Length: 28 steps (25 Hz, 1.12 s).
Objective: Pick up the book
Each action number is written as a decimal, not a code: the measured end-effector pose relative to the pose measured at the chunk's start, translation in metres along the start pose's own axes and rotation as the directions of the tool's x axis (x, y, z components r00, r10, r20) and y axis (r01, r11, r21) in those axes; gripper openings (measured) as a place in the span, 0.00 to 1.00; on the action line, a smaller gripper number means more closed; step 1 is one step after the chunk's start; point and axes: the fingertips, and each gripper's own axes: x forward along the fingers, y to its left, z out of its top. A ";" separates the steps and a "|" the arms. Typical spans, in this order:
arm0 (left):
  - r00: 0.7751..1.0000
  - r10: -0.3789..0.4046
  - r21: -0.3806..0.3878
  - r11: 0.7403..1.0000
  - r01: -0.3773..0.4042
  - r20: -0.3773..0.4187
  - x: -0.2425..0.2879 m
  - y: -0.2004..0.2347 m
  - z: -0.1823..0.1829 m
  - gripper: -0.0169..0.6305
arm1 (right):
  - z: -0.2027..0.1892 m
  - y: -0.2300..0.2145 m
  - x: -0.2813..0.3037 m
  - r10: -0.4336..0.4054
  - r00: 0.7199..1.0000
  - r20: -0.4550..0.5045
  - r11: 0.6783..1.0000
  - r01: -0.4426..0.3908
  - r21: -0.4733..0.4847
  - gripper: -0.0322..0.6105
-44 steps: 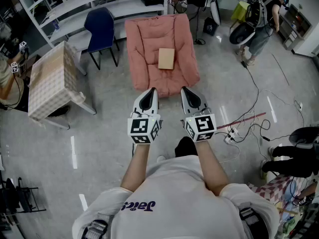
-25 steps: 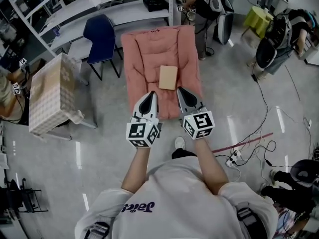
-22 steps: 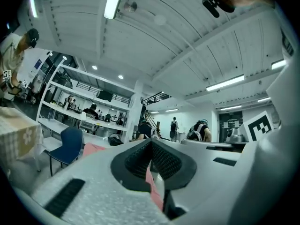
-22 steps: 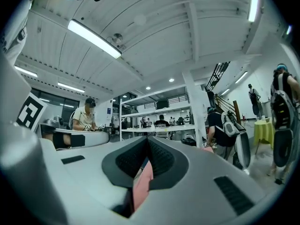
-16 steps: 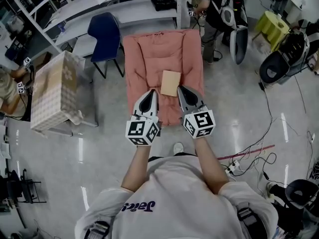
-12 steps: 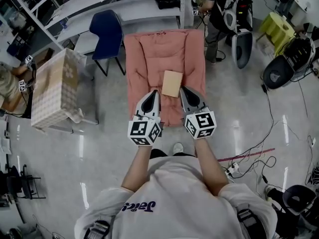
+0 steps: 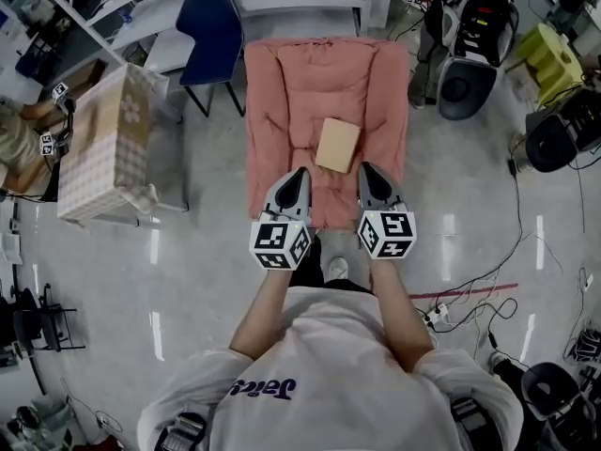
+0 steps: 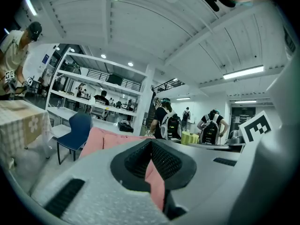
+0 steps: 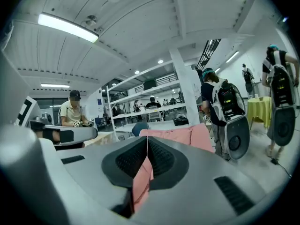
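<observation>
A tan book [image 7: 338,145] lies flat on the seat of a pink padded floor chair [image 7: 282,111]. Both grippers are held side by side over the chair's front edge, just short of the book. My left gripper [image 7: 301,171] is shut and empty, to the book's lower left. The right gripper [image 7: 365,166], also shut with nothing held, is just below the book's right corner. In the left gripper view the closed tips [image 8: 151,142] point at the pink chair [image 8: 101,140]; the book is hidden there. The right gripper view shows closed tips [image 9: 147,138] before the pink chair back [image 9: 187,135].
A blue chair [image 7: 212,32] stands behind the pink chair on the left. A table under a checked cloth [image 7: 105,141] is at the left, with a person's hands beside it. People with backpacks [image 7: 470,36] stand at the back right. Cables [image 7: 470,294] trail over the floor at the right.
The person has walked up to the pink chair. Both grippers moved forward and lower, from short of the chair to its front edge near the book. Jaws stayed shut.
</observation>
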 end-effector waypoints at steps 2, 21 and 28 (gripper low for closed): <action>1.000 -0.012 -0.022 1.000 0.011 -0.027 0.014 0.012 -0.010 0.05 | -0.011 0.003 0.016 0.013 0.999 -0.035 1.000 -0.013 -0.001 0.07; 0.915 -0.161 -0.119 0.985 0.125 -0.370 0.181 0.114 -0.137 0.05 | -0.117 -0.070 0.161 -0.084 0.929 -0.360 0.995 0.100 0.025 0.07; 0.853 -0.227 -0.162 0.972 0.170 -0.469 0.230 0.137 -0.204 0.05 | -0.191 -0.108 0.192 -0.110 0.877 -0.468 0.986 0.155 0.057 0.07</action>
